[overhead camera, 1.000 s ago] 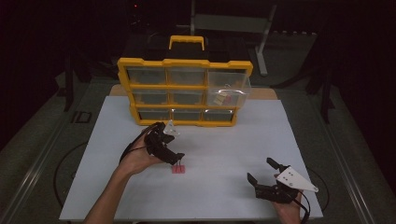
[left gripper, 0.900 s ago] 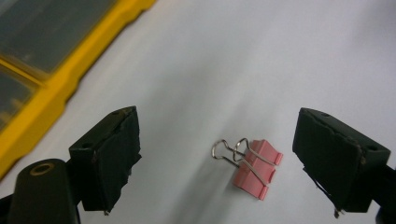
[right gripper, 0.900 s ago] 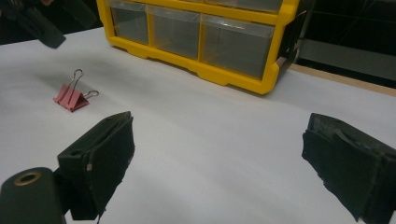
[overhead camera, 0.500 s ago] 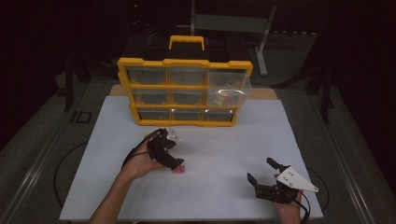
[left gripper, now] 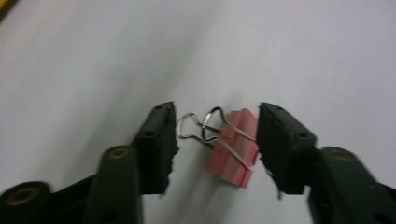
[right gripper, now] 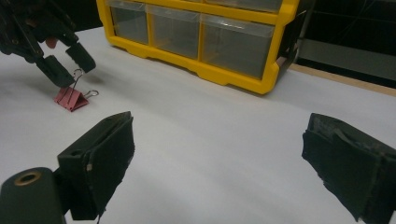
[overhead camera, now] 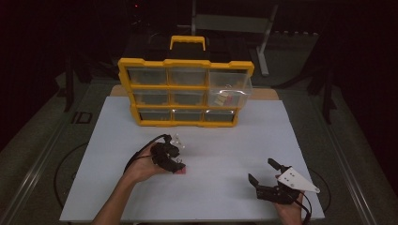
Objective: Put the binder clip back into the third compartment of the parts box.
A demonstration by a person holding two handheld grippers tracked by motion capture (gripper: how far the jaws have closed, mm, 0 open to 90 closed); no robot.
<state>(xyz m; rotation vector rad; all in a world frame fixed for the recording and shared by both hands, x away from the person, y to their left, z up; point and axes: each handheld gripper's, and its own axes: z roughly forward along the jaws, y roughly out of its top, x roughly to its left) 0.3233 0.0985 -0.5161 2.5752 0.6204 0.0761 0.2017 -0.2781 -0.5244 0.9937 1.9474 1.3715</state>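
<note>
The high view is dim overall: the room beyond the white table top (overhead camera: 234,140) is almost black, and the surface itself reads a flat bluish grey, brightest toward its middle and duller at its near corners. The yellow organizer (overhead camera: 185,91) at the far edge casts a faint shadow forward. This view is grainy and soft. The left gripper view is brighter, but blurred throughout; the pink binder clip (left gripper: 233,147) has smeared edges and a soft shadow beside it. The right gripper view is sharper at the organizer; the near black jaws are out of focus.
</note>
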